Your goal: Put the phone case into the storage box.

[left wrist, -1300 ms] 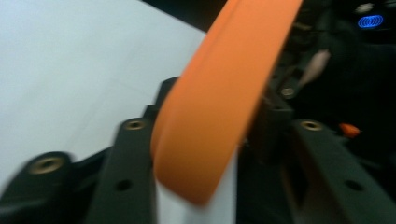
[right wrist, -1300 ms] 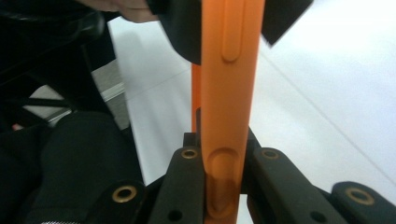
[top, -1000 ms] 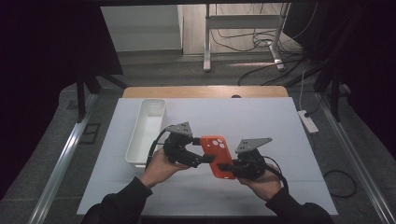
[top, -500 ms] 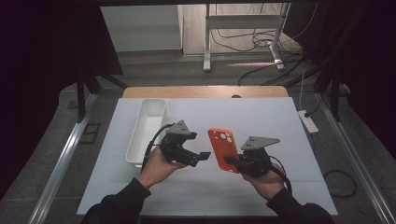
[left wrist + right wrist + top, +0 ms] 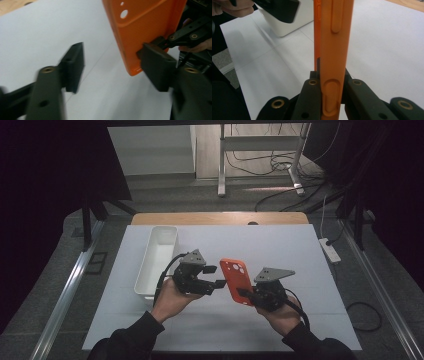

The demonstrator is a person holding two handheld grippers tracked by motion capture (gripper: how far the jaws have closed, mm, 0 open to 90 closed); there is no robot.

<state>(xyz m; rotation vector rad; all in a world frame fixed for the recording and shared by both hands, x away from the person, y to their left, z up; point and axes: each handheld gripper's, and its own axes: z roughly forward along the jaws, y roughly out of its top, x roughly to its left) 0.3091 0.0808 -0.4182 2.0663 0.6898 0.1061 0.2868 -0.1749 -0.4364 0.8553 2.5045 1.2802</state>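
Since the earlier frames the orange phone case has passed from a two-gripper hold to the right gripper alone: the left gripper has let go and backed off toward the white bin, and the case now stands more upright. The left jaws have just been closing again from a wider gape; in the left gripper view nothing lies between them, and the case sits beside the right-hand jaw rather than in the gap, so the left gripper counts as open and empty. The right gripper is clamped on the lower edge of the case, jaws pressed against both faces. Taking the white bin as landmark: the case is held off the white table mat, well to the right of the bin, with the left gripper between the two. Judged progress: the handover to one hand looks complete; whatever placement follows, possibly into the bin, is not yet done. Limits of view: the bin interior is only partly visible from above; the case's inner side cannot be made out; whether the left gripper's nearer jaw touches the case cannot be told; the left jaw is motion-blurred in its own view.
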